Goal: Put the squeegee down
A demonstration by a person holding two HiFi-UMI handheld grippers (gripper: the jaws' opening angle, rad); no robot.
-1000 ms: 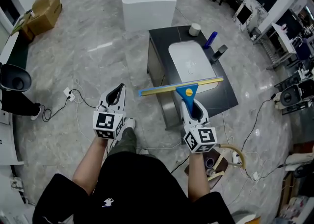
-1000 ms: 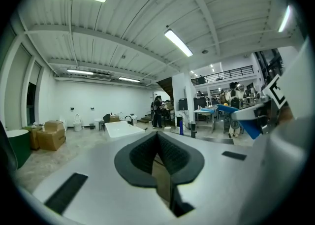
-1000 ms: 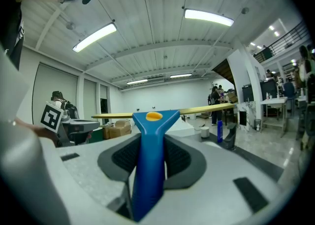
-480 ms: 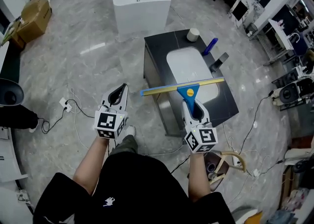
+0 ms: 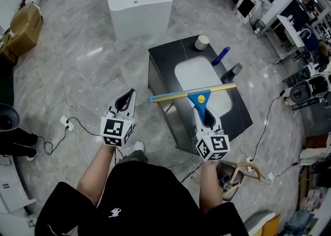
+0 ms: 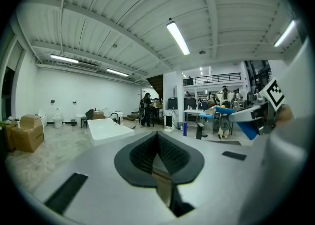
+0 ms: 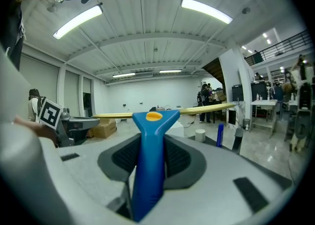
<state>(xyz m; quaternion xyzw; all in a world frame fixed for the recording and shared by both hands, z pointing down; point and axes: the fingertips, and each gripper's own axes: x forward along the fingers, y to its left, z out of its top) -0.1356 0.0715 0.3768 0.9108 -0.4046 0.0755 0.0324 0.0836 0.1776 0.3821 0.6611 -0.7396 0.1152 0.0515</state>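
The person's two forearms reach forward over a grey marble floor (image 5: 77,75). The right gripper (image 5: 202,111) is clamped on the blue handle of the squeegee (image 5: 198,97). In the right gripper view the handle (image 7: 150,155) rises between the two dark pads, which press on it from both sides. The yellow blade runs crosswise above the jaws, clear of everything. The left gripper (image 5: 127,95) is clenched on nothing; its own view shows the pads (image 6: 147,155) meeting along the middle line.

From the head view, the blade's left end sticks out past the near-left edge of a dark worktop (image 5: 165,57). Its right end lies across the near part of the white basin (image 5: 199,75) sunk into that worktop. The bare strip of worktop along the left edge is the widest; the strips along the near and right edges are narrow.

At the far corner stands a white cup (image 5: 201,42). A blue bottle (image 5: 221,55) lies near the far-right edge, and a dark tap (image 5: 231,71) sits just beside the basin's right rim.

Left of the cabinet the floor is open, crossed only by white cables (image 5: 77,121) near the left gripper. More cables (image 5: 269,121) trail off the right side.

Beyond the cabinet stands a white bathtub (image 5: 135,2), with floor between the two. Cardboard boxes (image 5: 23,28) sit far left.
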